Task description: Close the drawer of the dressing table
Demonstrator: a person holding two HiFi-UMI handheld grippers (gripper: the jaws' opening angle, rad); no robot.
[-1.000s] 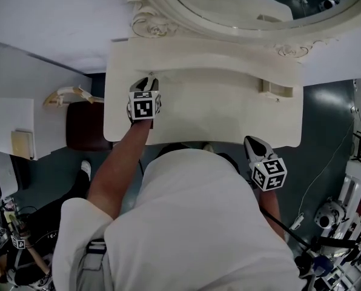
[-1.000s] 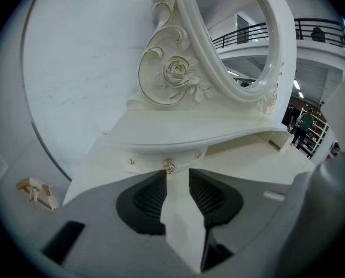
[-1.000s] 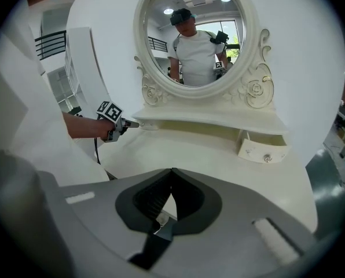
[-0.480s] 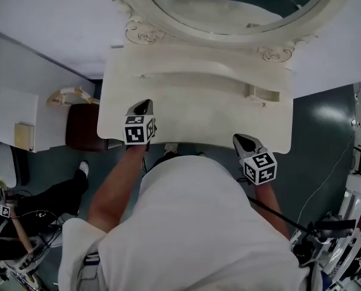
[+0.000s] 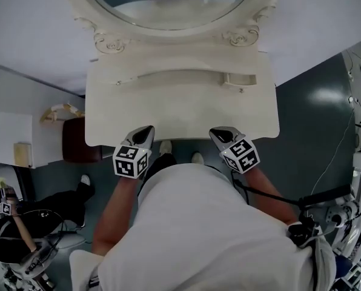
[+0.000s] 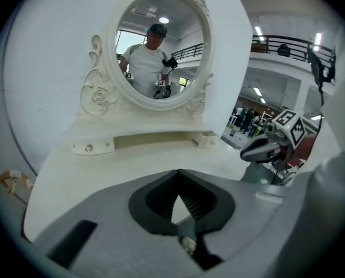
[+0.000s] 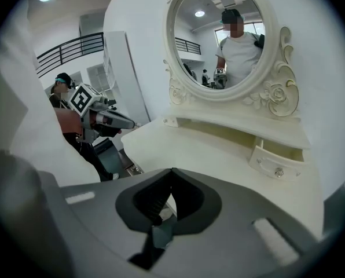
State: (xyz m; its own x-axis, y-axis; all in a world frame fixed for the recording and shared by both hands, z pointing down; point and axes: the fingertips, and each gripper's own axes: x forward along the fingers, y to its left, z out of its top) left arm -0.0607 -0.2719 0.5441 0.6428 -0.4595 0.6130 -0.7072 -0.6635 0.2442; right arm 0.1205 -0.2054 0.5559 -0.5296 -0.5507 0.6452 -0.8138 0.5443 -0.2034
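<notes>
The white dressing table [image 5: 180, 111] stands under its oval mirror [image 5: 168, 2]. Its small left drawer [image 5: 117, 82] [image 6: 91, 147] sits flush with the shelf. The small right drawer [image 5: 240, 80] [image 7: 275, 164] sticks out a little, its knob facing forward. My left gripper [image 5: 149, 128] [image 6: 178, 171] hovers shut and empty over the table's front edge, left of centre. The right gripper [image 5: 212, 131] [image 7: 172, 169] hovers over the front edge right of centre, its jaws together with nothing in them. Each gripper shows in the other's view: the right gripper [image 6: 259, 149] and the left gripper [image 7: 117, 120].
A dark red stool [image 5: 80, 141] stands by the table's left side, next to a white cabinet [image 5: 11, 138]. Cables and equipment [image 5: 344, 223] lie on the floor at the right. A person [image 5: 23, 223] sits at the lower left.
My left gripper has pulled back from the left drawer at the rear of the tabletop to the front edge. The right gripper shifted a little toward the table's middle.
</notes>
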